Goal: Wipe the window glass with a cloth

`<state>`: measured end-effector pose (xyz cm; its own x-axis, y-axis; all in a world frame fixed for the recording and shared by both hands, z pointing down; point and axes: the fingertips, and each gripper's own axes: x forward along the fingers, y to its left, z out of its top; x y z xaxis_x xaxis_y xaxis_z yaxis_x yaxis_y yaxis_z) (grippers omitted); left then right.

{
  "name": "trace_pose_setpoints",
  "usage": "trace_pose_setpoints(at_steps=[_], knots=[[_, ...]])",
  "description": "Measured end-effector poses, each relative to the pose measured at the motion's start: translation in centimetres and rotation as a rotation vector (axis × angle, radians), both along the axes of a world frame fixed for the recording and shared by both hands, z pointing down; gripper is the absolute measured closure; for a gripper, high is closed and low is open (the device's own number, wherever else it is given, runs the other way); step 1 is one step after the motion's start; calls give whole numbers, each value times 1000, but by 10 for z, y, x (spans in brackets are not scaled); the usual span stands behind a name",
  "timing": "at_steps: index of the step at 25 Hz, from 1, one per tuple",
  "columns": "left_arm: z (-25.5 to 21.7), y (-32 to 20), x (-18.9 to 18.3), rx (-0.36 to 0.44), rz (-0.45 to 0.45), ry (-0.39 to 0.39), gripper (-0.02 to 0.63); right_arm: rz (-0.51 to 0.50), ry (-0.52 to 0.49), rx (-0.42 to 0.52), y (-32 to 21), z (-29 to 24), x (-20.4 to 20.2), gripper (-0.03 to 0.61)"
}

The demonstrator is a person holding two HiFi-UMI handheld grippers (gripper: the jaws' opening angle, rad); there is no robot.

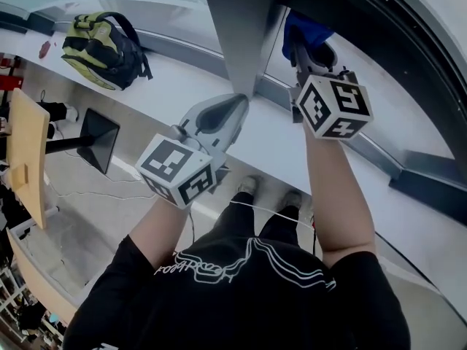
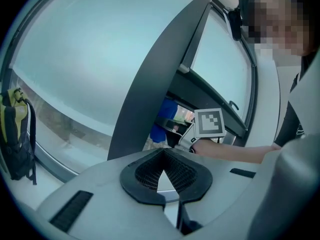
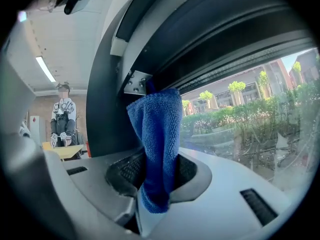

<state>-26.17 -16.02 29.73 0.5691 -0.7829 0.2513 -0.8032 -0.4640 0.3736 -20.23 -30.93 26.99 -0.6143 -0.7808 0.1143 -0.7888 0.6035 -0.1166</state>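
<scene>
In the head view the right gripper (image 1: 310,55) holds a blue cloth (image 1: 303,29) up beside the dark frame post (image 1: 241,28), and the left gripper (image 1: 235,106) hovers at the post's foot. In the left gripper view its jaws are pressed together with nothing between them. In the right gripper view the jaws pinch the cloth, which stands upright close to the window glass (image 3: 260,109).

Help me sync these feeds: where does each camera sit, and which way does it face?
Head view: on the head, facing steeply down at the sill; both forearms, left gripper, right gripper.
Left gripper view: on left gripper, facing window glass; its shut jaws.
Right gripper view: on right gripper, facing the glass; jaws clamp blue cloth.
Shared: cloth shows in all three.
</scene>
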Motion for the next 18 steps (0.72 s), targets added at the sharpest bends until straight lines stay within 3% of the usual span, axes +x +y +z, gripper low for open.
trace_pose_setpoints(at_steps=[11,18], knots=[[-3,1,26,-2,4,13,609,35,23,18,4,4,28,485],[-2,1,79,1,50,11,609,80,27,11,13,9,89,485]])
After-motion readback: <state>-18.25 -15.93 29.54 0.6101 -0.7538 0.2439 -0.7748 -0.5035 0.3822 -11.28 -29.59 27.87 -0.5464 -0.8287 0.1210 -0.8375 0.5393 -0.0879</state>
